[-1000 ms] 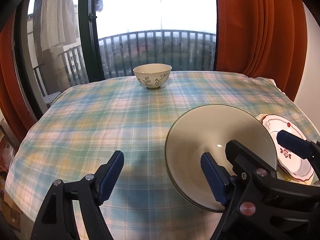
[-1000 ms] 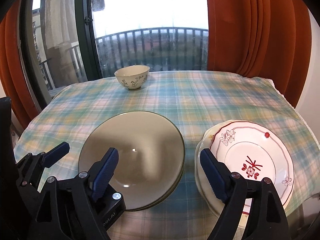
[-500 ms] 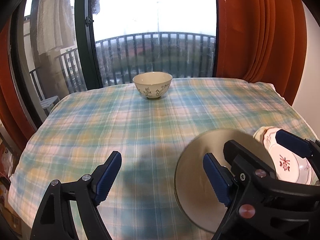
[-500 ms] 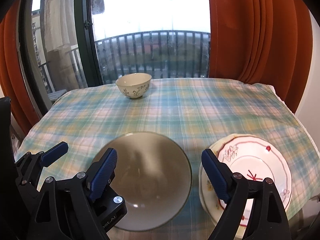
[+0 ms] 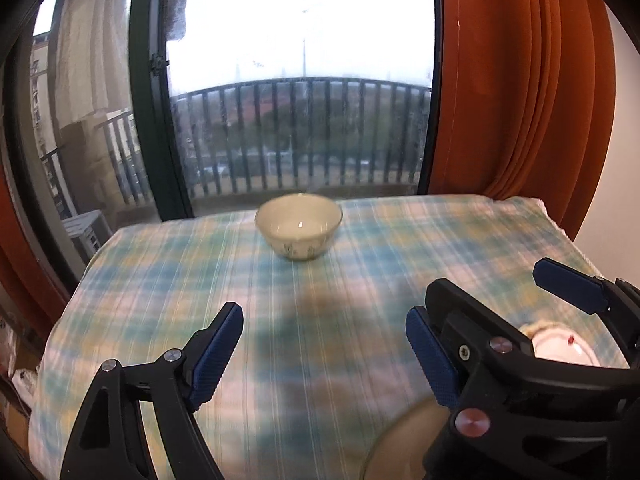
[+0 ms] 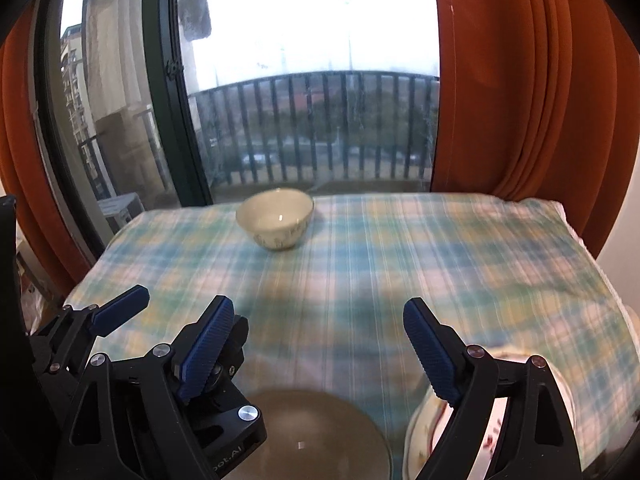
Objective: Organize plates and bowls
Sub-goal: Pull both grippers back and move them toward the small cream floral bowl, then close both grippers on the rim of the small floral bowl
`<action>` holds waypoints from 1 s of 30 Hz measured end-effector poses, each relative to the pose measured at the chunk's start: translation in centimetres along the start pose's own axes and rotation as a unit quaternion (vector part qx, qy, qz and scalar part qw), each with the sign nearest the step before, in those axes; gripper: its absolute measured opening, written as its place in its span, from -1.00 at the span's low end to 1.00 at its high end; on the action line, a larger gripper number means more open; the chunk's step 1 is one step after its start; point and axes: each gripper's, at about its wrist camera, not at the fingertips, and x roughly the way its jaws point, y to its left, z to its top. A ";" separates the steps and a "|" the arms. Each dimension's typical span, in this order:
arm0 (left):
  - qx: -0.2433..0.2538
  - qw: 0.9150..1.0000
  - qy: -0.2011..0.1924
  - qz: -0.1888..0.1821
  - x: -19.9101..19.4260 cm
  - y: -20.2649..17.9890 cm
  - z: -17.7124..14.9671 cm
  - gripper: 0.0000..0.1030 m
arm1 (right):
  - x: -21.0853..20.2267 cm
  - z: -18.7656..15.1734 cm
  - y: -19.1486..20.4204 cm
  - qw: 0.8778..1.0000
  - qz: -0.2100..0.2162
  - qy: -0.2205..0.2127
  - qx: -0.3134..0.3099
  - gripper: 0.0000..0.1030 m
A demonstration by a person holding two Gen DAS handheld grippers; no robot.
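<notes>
Left wrist view: left hand-held gripper (image 5: 324, 354) spread wide, nothing between the pads, hovering over the checked cloth (image 5: 340, 292)
Right wrist view: right hand-held gripper (image 6: 318, 350) also wide apart, holding nothing
Small bowl (image 5: 299, 225): 1, cream with a faint leaf print, upright at the far end of the surface (image 5: 132, 264) by the window (image 5: 300, 80), well apart from both grippers
Olive plate (image 6: 320, 434): 1, at the near edge, cut off by the frame bottom; left part hidden behind the right gripper's left finger. In the left wrist view only a sliver shows at lower right
Red-patterned plate (image 6: 490, 432): top one of a stack at near right, mostly hidden behind the right gripper's right finger; rim cut off. Stack count can't be told
Same plate, left wrist view: only a small patch with a red dot shows through the right gripper's frame
Blur: cloth and bowl print are motion-smeared in both views, pattern details unreadable
Grippers: 2, side by side, each visible in the other's camera
Curtains (image 6: 520, 100): orange, hanging on both sides of the window
</notes>
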 end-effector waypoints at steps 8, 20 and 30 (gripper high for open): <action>-0.001 1.000 -0.015 0.000 2.6 1.1 4.7 0.65 | 2.6 4.7 0.5 1.000 -0.017 -0.013 0.000 0.78; -0.008 1.000 -0.011 0.028 7.7 3.8 9.6 0.71 | 8.6 10.3 1.5 1.000 -0.014 -0.013 0.004 0.78; -0.028 0.994 0.027 0.105 15.8 6.6 9.6 0.71 | 17.5 11.4 2.4 1.000 -0.015 0.019 -0.017 0.78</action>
